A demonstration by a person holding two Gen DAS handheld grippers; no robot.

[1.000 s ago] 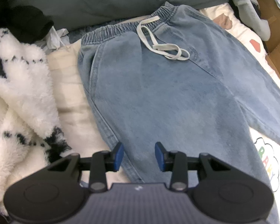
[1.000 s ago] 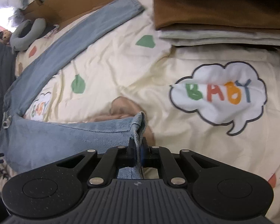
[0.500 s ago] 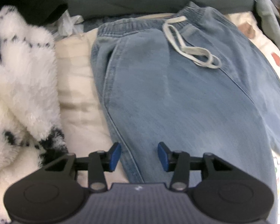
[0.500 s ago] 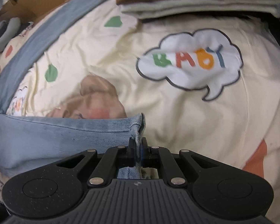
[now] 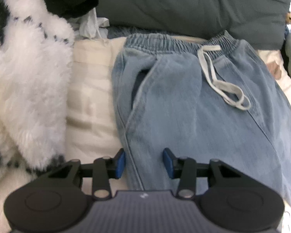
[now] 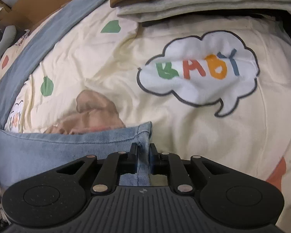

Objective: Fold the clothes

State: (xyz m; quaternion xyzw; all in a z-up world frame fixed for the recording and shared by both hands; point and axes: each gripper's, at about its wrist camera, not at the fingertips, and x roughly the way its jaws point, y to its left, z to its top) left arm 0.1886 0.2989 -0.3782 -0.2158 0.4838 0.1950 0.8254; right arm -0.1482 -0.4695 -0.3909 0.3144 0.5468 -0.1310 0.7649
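Light blue jeans (image 5: 194, 116) with an elastic waistband and a white drawstring (image 5: 219, 83) lie flat on the bed. My left gripper (image 5: 144, 162) hovers low over the jeans' left side seam; it is open, its jaws closing slightly with nothing gripped. In the right wrist view the near leg's hem (image 6: 143, 132) sits between the fingers of my right gripper (image 6: 143, 153), whose jaws are opening and no longer pinch the cloth. The other leg (image 6: 38, 44) runs diagonally to the upper left.
A fluffy white-and-black blanket (image 5: 29, 87) and a cream cloth (image 5: 91, 97) lie left of the jeans, a dark grey pillow (image 5: 184, 5) behind. The printed cream sheet (image 6: 184, 136) carries a folded stack (image 6: 203, 0) at the back; cardboard (image 6: 38, 5) stands at the upper left.
The left gripper has come lower and closer to the waistband's left side. The right gripper sank toward the sheet and its jaws parted; the hem now sags between them.
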